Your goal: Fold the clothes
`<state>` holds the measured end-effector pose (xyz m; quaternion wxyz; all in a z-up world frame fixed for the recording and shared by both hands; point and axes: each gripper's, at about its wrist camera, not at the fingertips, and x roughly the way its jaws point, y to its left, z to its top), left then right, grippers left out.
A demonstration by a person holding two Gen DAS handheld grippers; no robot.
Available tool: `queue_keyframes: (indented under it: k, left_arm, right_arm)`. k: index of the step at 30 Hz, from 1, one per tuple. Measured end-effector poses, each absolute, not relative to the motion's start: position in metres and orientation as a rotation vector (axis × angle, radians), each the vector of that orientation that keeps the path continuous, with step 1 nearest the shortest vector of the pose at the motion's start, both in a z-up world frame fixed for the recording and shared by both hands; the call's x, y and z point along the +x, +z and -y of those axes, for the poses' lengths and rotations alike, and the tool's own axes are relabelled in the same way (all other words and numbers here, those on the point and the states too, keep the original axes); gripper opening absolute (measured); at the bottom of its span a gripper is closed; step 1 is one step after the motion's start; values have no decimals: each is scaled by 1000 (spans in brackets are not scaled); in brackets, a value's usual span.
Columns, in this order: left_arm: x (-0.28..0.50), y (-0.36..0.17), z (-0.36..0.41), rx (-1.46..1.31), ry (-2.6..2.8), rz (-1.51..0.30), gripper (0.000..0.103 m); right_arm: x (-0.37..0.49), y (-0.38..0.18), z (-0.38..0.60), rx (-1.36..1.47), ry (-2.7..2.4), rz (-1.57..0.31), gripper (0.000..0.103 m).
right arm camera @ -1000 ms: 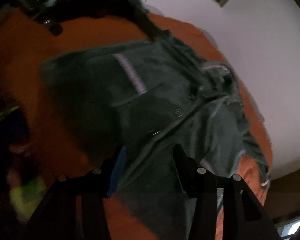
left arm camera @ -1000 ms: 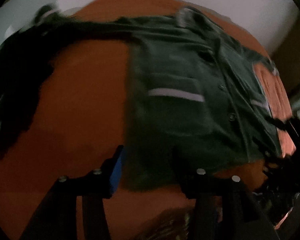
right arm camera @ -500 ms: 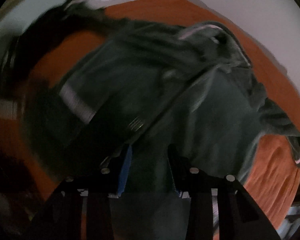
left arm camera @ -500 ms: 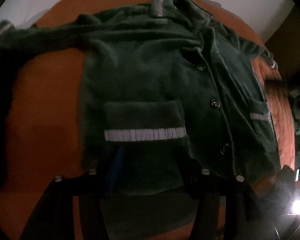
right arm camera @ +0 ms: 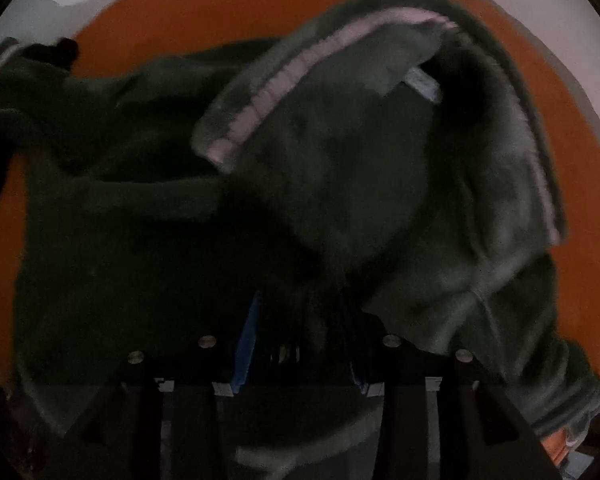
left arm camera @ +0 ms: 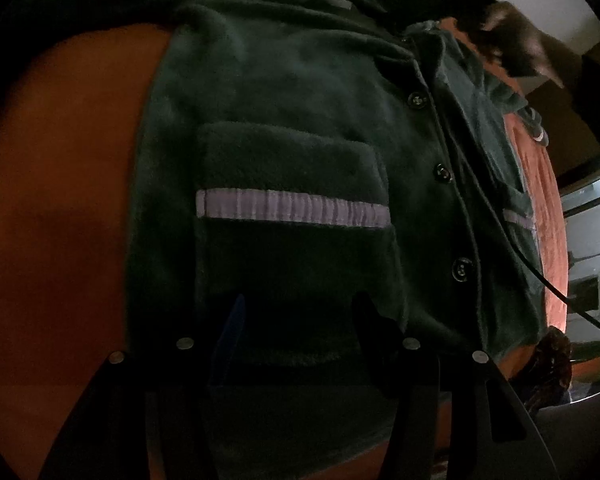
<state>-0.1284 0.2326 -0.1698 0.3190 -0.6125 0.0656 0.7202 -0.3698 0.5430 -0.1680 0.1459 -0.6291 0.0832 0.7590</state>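
Observation:
A dark green fleece button-up top (left arm camera: 300, 120) lies front-up on an orange bedspread (left arm camera: 60, 200). Its pocket carries a pale stripe (left arm camera: 292, 214), and the buttons (left arm camera: 416, 100) run down the right. My left gripper (left arm camera: 300, 320) hangs open just over the hem below that pocket, nothing pinched. The person's other hand (left arm camera: 512, 48) shows blurred near the collar. In the right wrist view my right gripper (right arm camera: 304, 320) hovers close over the top (right arm camera: 340, 200) below the pink-trimmed collar (right arm camera: 268, 88). Its fingers stand apart, with dark fleece beneath them.
Orange bedspread (right arm camera: 220, 12) surrounds the top, with a pale wall (right arm camera: 80, 0) behind it. One sleeve (right arm camera: 560, 380) trails toward the bed's right edge. A black cable (left arm camera: 540, 280) crosses the right side. A brown patterned object (left arm camera: 552, 360) sits at the lower right.
The left gripper dropped closer to the top, so the pocket and hem now fill its view. The right gripper swept from the front panel to the collar.

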Motion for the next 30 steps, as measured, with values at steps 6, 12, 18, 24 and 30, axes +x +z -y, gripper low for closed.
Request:
queue_keyframes:
  k: [6, 12, 18, 24, 30]
  left_arm:
    - [-111, -174, -239, -1555, 1932, -283, 57]
    - [-109, -174, -242, -1556, 1937, -289, 59]
    - [-107, -174, -241, -1563, 1935, -268, 60]
    - [-105, -174, -249, -1555, 1941, -296, 64]
    - [-128, -130, -236, -1448, 2016, -210, 64]
  right_arm:
    - [-381, -146, -572, -1465, 2203, -348, 7]
    - [-379, -168, -586, -1572, 2099, -387, 6]
    - [-339, -115, -577, -1323, 2236, -424, 47]
    - [-344, -139, -529, -1589, 2373, -461, 56]
    - [-338, -176, -528, -1640, 2247, -486, 45]
